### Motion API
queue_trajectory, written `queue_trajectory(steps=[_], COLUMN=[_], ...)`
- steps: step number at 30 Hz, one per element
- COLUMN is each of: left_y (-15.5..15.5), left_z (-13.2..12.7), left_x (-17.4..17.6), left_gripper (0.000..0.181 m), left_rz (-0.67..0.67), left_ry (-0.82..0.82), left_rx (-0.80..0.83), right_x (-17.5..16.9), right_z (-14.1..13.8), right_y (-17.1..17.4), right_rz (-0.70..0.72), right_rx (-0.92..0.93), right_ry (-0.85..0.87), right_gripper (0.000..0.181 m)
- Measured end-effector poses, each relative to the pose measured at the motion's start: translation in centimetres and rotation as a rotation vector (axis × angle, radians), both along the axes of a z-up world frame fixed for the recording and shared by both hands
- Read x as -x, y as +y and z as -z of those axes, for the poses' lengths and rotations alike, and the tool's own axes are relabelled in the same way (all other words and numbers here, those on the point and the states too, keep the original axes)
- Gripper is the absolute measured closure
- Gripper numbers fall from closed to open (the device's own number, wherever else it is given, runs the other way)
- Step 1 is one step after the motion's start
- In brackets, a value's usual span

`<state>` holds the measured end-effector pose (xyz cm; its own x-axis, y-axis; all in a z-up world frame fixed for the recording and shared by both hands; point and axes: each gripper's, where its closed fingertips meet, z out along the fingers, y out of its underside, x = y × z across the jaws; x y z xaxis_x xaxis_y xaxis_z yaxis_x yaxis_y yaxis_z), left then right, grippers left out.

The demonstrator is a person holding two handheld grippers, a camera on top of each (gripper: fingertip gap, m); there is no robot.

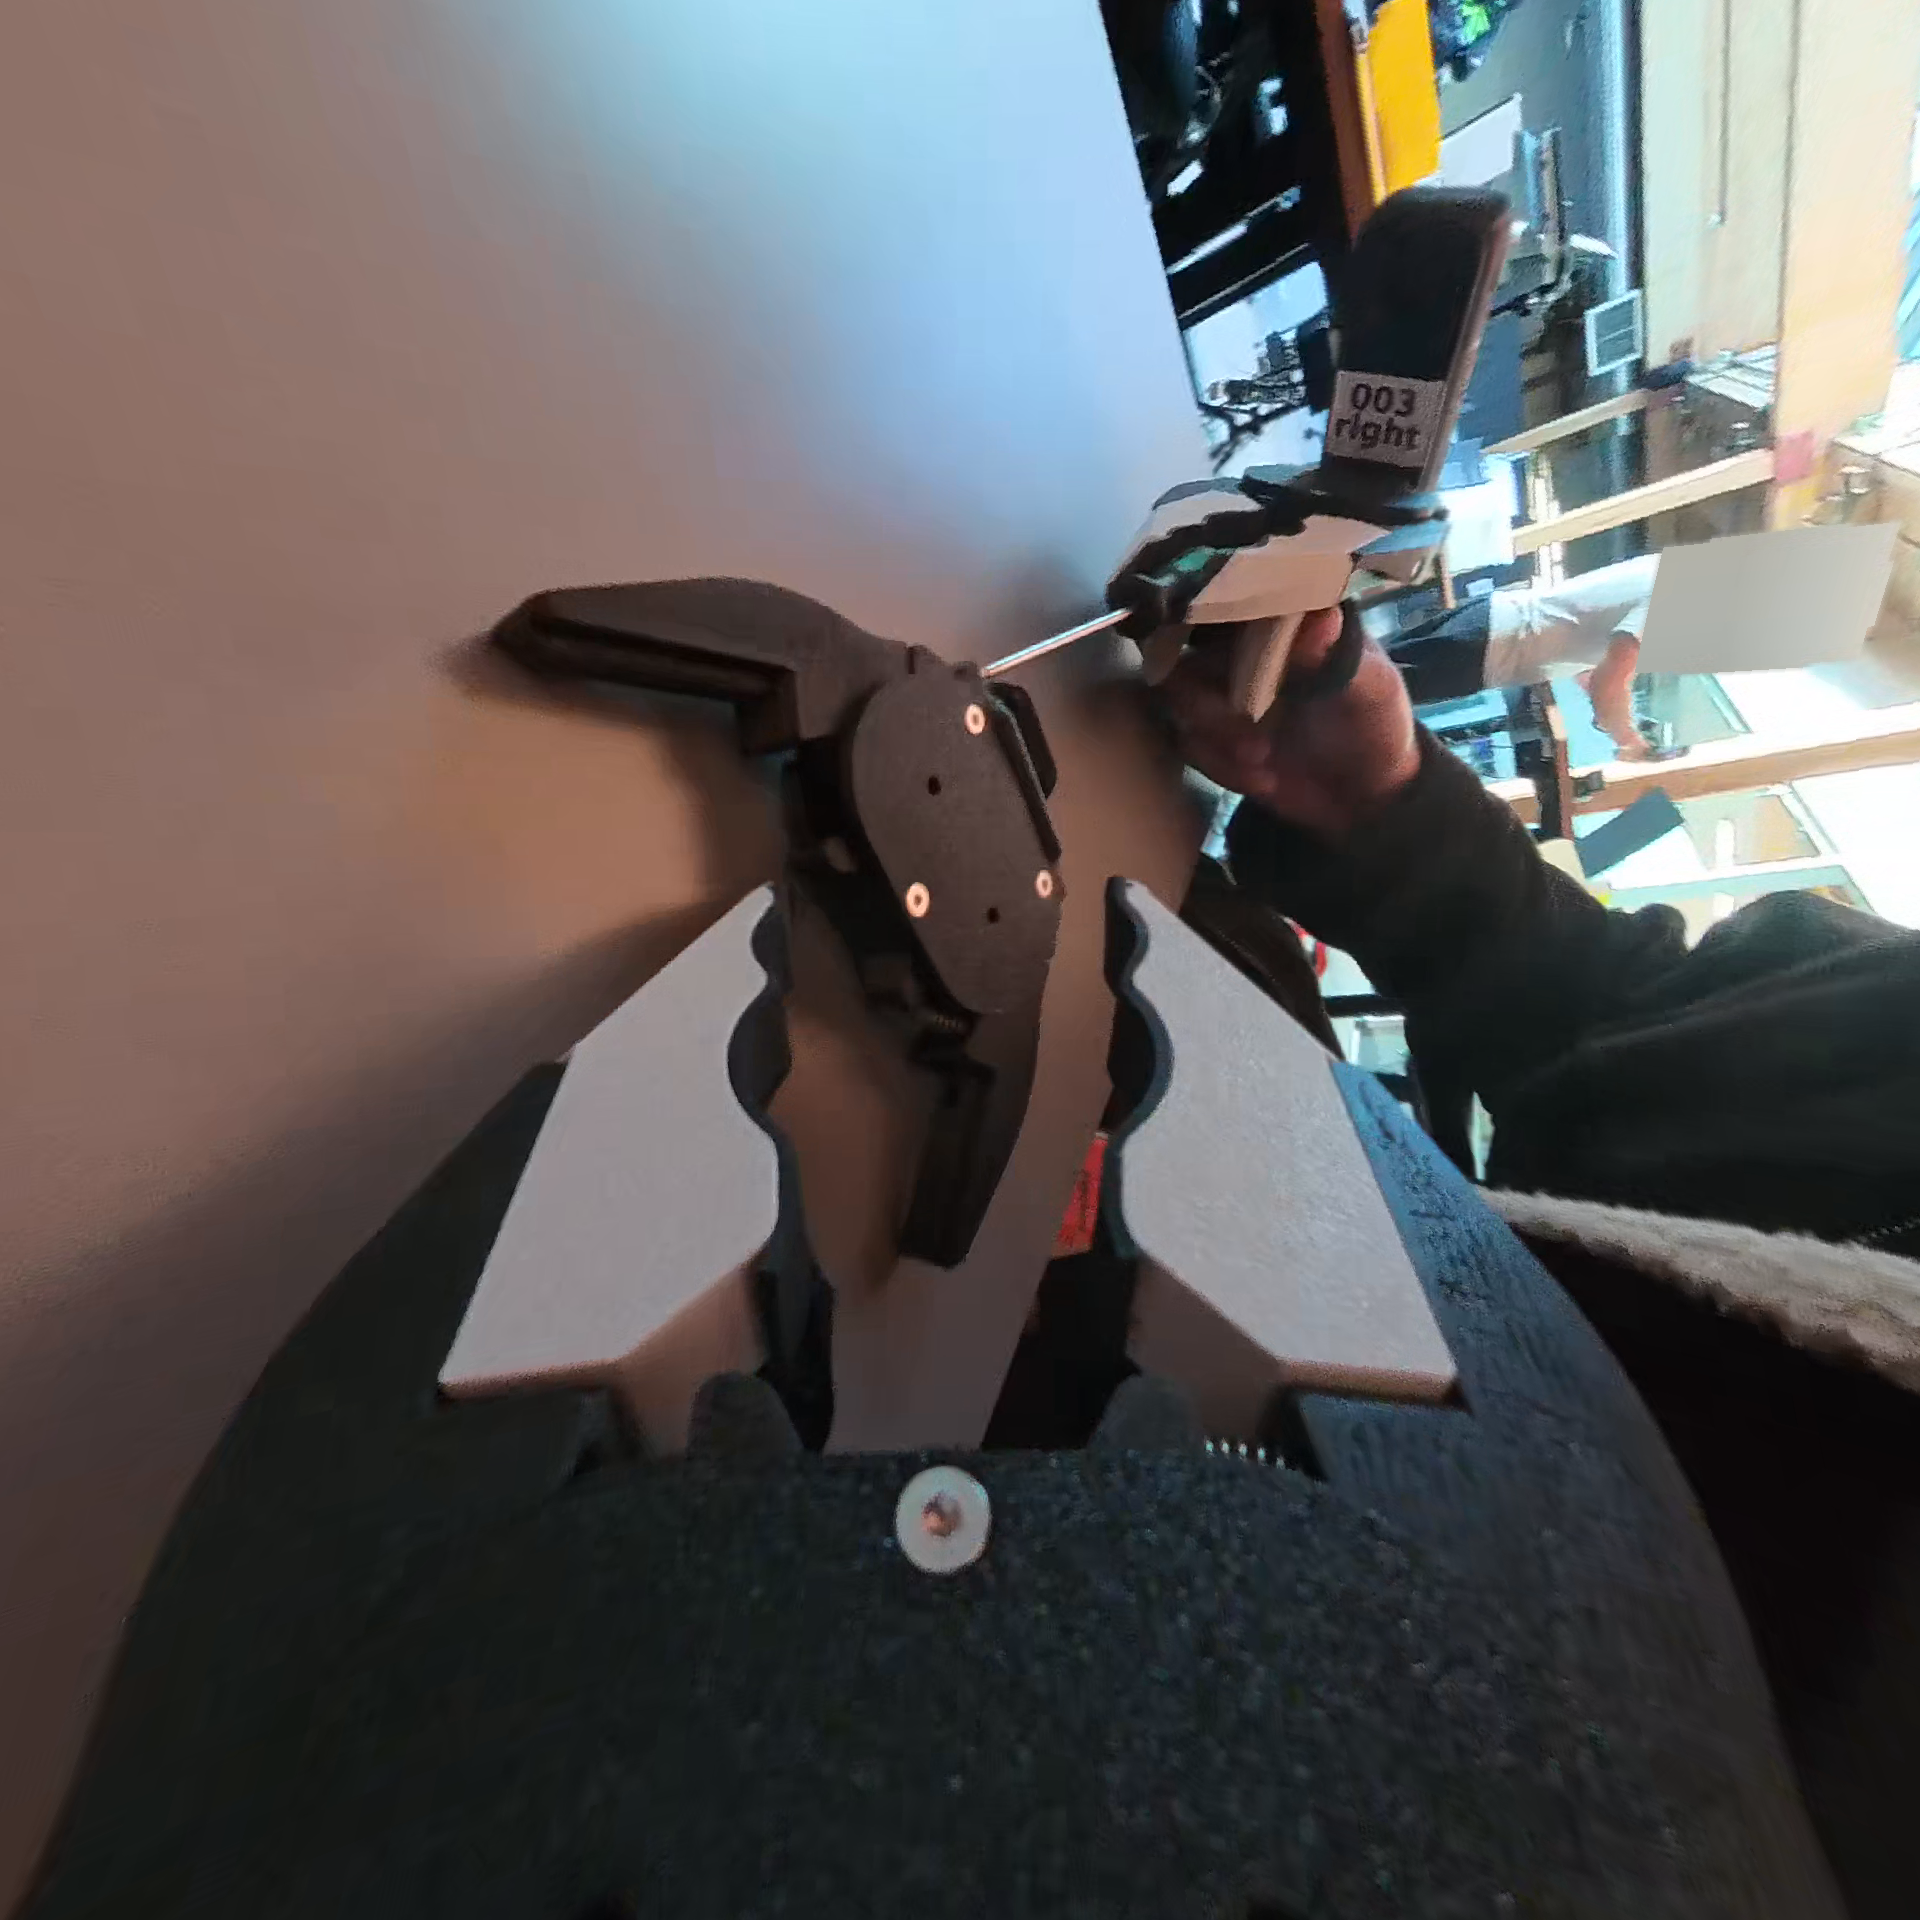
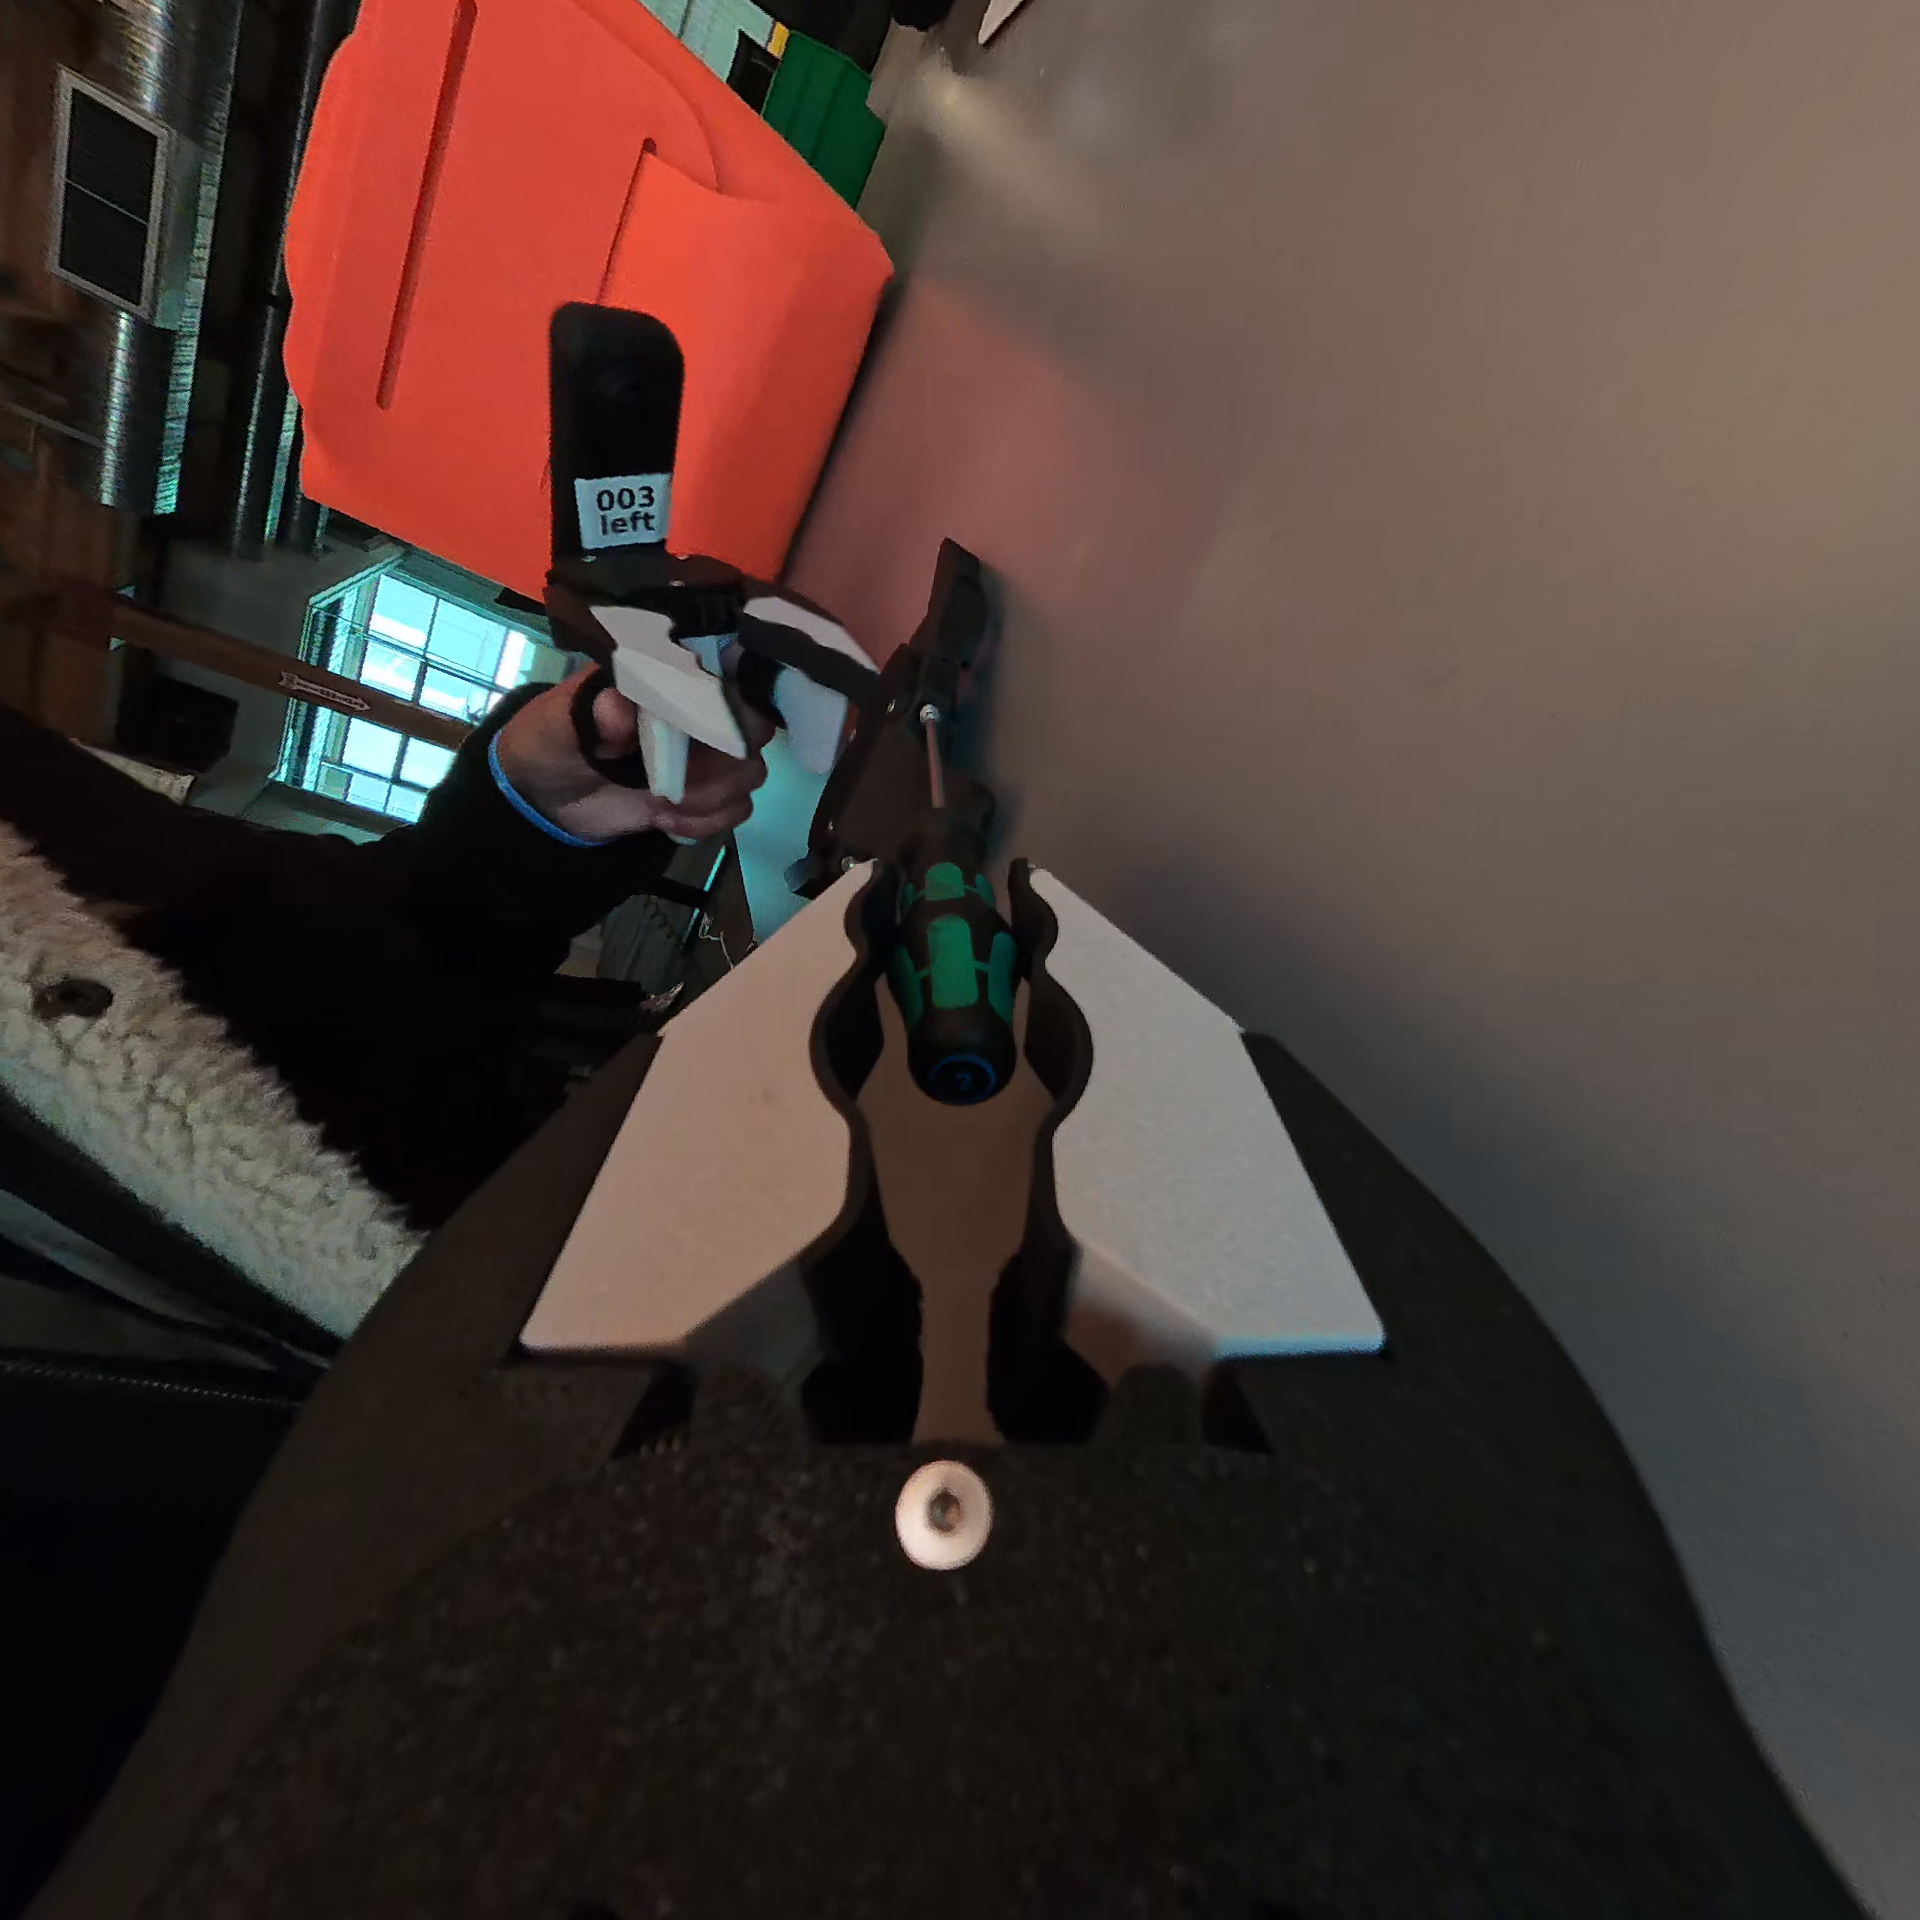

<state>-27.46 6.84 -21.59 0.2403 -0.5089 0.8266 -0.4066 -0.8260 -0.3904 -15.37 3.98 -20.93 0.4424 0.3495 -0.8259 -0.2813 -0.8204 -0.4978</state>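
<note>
A black printed assembly (image 1: 945, 831) with several small screws stands on the grey table (image 1: 416, 312), one long arm resting on the surface. My left gripper (image 1: 940, 904) is closed around its lower body, the left pad pressed on it. The left gripper also shows in the right wrist view (image 2: 821, 696), at the assembly (image 2: 925, 665). My right gripper (image 2: 945, 873) is shut on a screwdriver (image 2: 951, 966) with a green and black handle. The screwdriver's tip sits on a screw at the top of the assembly. In the left wrist view, the right gripper (image 1: 1143, 582) and the screwdriver shaft (image 1: 1049, 649) come in from the right.
A person's hand (image 1: 1299, 727) and dark sleeve hold the right gripper. A big orange panel (image 2: 582, 260) and a green one (image 2: 821, 114) stand beyond the table edge. Shelving (image 1: 1299, 156) and wooden benches (image 1: 1662, 748) fill the background. A fleece-lined garment (image 2: 156, 1091) lies close by. One gripper's finger ends stand about 15 cm off the other's.
</note>
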Motion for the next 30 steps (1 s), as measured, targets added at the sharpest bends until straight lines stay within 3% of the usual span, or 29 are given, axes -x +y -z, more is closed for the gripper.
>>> queue_trajectory(steps=[6,9,11,15,20,24,26,28,30], left_y=[0.4,1.2,1.5,2.2,0.8,1.4,1.7,1.2,1.1], left_z=[0.5,0.5,0.4,0.7,1.2,2.1,2.1,2.0,2.0], left_x=[-1.7,-1.8,-1.2,-0.8,-2.4,-3.0,-3.1,-3.8,-3.9], left_gripper=[0.141,0.141,0.139,0.110,0.083,0.081,0.083,0.104,0.104], left_rz=[0.042,0.017,0.025,-0.009,-0.098,-0.118,-0.134,-0.088,-0.042], left_ry=[-0.011,0.015,0.060,0.208,0.285,0.390,0.407,0.370,0.365], left_rx=[0.172,0.163,0.022,-0.401,-0.545,-0.636,-0.633,-0.620,-0.623], right_x=[0.2,-0.6,-1.5,-3.3,-3.0,-3.1,-2.9,-3.0,-3.0], right_z=[0.1,-0.6,-1.1,-1.6,-1.2,0.0,-0.2,-0.6,-0.9], right_y=[-0.1,0.7,0.6,1.8,2.1,2.5,2.3,2.2,2.2], right_rz=[-0.031,-0.049,-0.080,-0.111,-0.249,-0.306,-0.314,-0.301,-0.295], right_rx=[0.006,-0.076,-0.121,-0.214,-0.409,-0.567,-0.601,-0.605,-0.616], right_ry=[-0.006,-0.049,-0.053,-0.092,-0.291,-0.521,-0.518,-0.493,-0.477], right_gripper=[0.160,0.160,0.160,0.160,0.160,0.161,0.161,0.161,0.161])
